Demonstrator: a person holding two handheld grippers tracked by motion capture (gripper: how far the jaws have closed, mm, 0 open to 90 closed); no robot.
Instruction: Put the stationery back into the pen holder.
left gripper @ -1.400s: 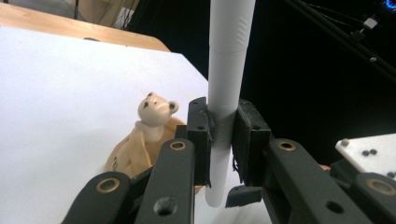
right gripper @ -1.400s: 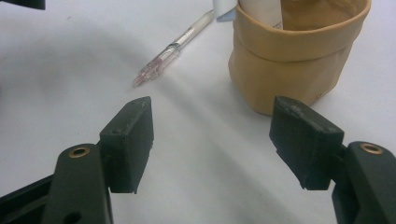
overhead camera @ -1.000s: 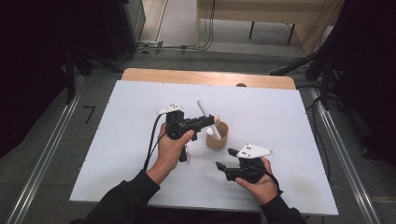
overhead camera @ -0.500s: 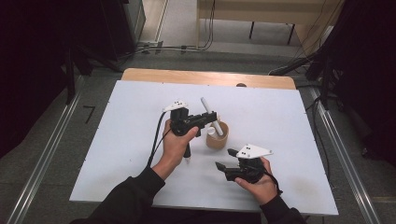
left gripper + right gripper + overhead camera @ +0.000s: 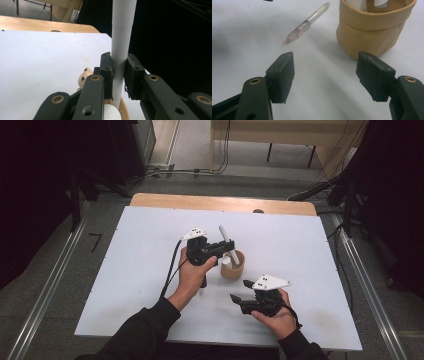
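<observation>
The left gripper (image 5: pixel 118 75) pinches a smooth white cylindrical marker (image 5: pixel 121 37) upright over the tan leather-like round cup (image 5: pixel 233 264) on the matte white tabletop (image 5: pixel 310 240). No readable writing. The right gripper (image 5: pixel 325 75) rests, jaws spread, near a clear plastic pen (image 5: pixel 305 23).

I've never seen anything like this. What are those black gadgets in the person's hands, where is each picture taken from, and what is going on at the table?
A person sits at a white table holding a hand-operated gripper in each hand; no robot arm is involved. One picture looks down from above. The other two come from small cameras riding on each gripper, looking along its two black fingers.

The left gripper is shut on a white marker, holding it upright over a tan cup. Something white already stands in that cup.

The right gripper is open and holds nothing. It rests near the table's front edge, facing the cup. A clear pen lies on the table beside the cup.
</observation>
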